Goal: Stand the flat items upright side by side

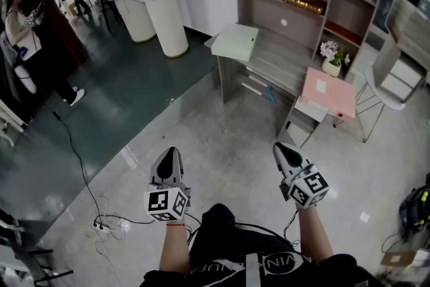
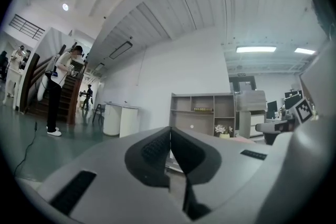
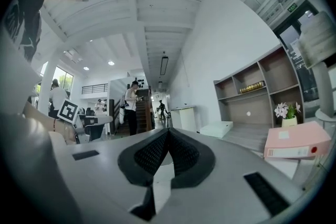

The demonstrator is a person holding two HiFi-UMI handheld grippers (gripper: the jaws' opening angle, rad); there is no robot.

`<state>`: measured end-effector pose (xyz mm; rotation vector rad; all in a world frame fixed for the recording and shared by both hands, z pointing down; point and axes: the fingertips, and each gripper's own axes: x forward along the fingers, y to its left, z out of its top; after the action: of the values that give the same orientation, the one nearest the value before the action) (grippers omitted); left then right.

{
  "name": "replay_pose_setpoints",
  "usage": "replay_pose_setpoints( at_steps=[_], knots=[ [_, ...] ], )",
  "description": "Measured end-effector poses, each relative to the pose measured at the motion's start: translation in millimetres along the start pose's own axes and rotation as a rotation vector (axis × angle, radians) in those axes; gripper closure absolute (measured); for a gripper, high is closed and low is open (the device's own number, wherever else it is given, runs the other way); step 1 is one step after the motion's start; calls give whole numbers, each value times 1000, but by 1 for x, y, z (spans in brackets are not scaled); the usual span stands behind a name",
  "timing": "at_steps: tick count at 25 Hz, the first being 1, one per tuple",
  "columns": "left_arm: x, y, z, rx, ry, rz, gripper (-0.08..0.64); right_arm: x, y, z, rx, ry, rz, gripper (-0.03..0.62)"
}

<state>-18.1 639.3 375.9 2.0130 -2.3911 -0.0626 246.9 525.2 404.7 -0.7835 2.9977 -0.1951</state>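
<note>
Your left gripper point(image 1: 169, 152) and right gripper point(image 1: 281, 146) are both pressed together and hold nothing, well apart from the desk point(image 1: 282, 60). I think you should walk closer, then spread the jaws before reaching the flat pink folder point(image 1: 328, 92).

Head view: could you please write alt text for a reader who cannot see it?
Seen from above, a person holds the left gripper and right gripper out over a grey floor, both shut and empty. Ahead stands a shelved desk, where a green folder and a pink folder lie flat, a flower pot between them.
</note>
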Motion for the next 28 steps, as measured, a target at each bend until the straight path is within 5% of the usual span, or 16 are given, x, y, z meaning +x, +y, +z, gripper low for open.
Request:
replay_pose_setpoints(
  at_steps=[6,11,28],
  knots=[
    [21,4,-9,-21,16,11,500,4,-25,-4,0,3,-76,519],
    [63,8,-14,-11,16,-59,486,25,-62,-4,58,-29,-149,440],
    [261,124,-14,-58,78,-200,482,217,-120,-4,137,-9,-258,440]
  ],
)
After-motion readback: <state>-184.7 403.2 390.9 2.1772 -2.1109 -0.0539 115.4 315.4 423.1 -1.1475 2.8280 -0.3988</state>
